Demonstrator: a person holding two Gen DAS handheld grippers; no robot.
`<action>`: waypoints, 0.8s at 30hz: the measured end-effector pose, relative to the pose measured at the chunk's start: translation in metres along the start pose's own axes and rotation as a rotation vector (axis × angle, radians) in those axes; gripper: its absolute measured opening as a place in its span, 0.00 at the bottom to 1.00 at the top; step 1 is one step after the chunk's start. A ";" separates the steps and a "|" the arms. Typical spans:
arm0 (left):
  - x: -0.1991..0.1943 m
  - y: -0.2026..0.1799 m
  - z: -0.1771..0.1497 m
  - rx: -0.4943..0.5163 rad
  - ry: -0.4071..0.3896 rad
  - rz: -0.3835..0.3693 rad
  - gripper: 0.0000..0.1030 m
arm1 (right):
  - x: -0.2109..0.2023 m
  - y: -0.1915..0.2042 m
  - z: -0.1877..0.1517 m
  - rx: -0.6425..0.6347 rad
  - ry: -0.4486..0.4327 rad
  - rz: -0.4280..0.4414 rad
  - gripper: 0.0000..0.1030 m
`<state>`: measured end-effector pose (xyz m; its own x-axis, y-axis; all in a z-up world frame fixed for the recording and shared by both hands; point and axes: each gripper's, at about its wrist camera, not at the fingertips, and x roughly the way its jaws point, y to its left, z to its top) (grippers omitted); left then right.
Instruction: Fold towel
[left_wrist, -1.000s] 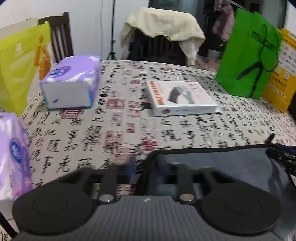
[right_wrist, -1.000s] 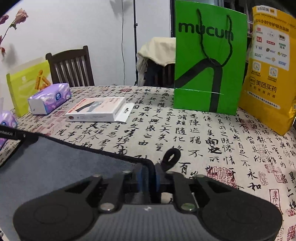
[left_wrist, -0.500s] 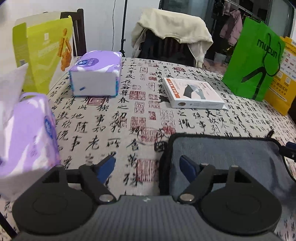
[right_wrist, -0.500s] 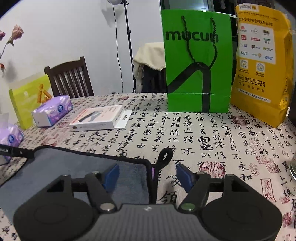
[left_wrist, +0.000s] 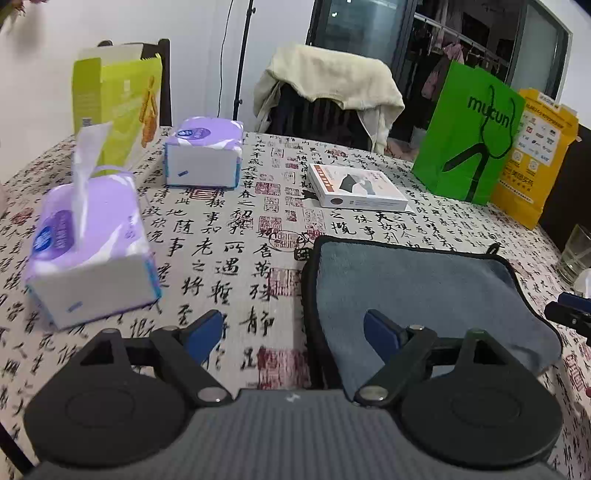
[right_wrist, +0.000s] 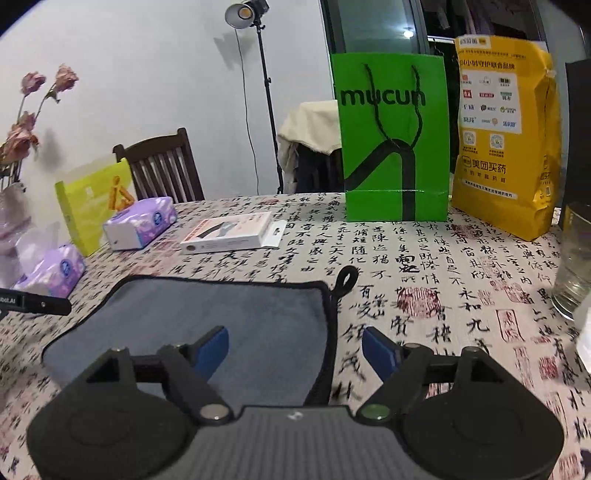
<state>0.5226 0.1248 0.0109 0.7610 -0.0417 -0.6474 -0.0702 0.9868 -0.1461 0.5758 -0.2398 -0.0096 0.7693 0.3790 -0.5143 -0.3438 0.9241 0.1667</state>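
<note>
A grey towel (left_wrist: 417, 291) with a black hem lies folded flat on the calligraphy-print tablecloth (left_wrist: 229, 229). It also shows in the right wrist view (right_wrist: 221, 317), with its black hanging loop (right_wrist: 345, 278) at the far right corner. My left gripper (left_wrist: 293, 332) is open and raised above the towel's left edge, holding nothing. My right gripper (right_wrist: 295, 345) is open above the towel's right edge, holding nothing. The right gripper's tip (left_wrist: 569, 314) shows at the right edge of the left wrist view, and the left gripper's tip (right_wrist: 33, 304) at the left edge of the right wrist view.
Two purple tissue packs (left_wrist: 88, 254) (left_wrist: 203, 153), a yellow-green box (left_wrist: 118, 99), a white flat box (left_wrist: 356, 186), a green bag (left_wrist: 469, 133) and a yellow bag (left_wrist: 535, 155) stand around. A glass (right_wrist: 574, 266) stands at the right. Chairs stand behind the table.
Both grippers opened and let go of the towel's edge, then lifted and drew back. The towel now lies flat and folded.
</note>
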 end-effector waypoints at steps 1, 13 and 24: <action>-0.005 0.000 -0.003 0.000 -0.008 0.000 0.84 | -0.005 0.003 -0.002 -0.002 -0.003 0.005 0.79; -0.064 -0.014 -0.039 0.047 -0.072 -0.019 0.87 | -0.058 0.030 -0.027 -0.034 -0.026 0.019 0.81; -0.106 -0.022 -0.066 0.081 -0.096 -0.031 0.89 | -0.110 0.044 -0.044 -0.038 -0.056 0.021 0.84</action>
<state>0.4005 0.0967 0.0334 0.8203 -0.0615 -0.5686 0.0043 0.9948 -0.1014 0.4523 -0.2430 0.0176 0.7900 0.4016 -0.4633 -0.3799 0.9137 0.1442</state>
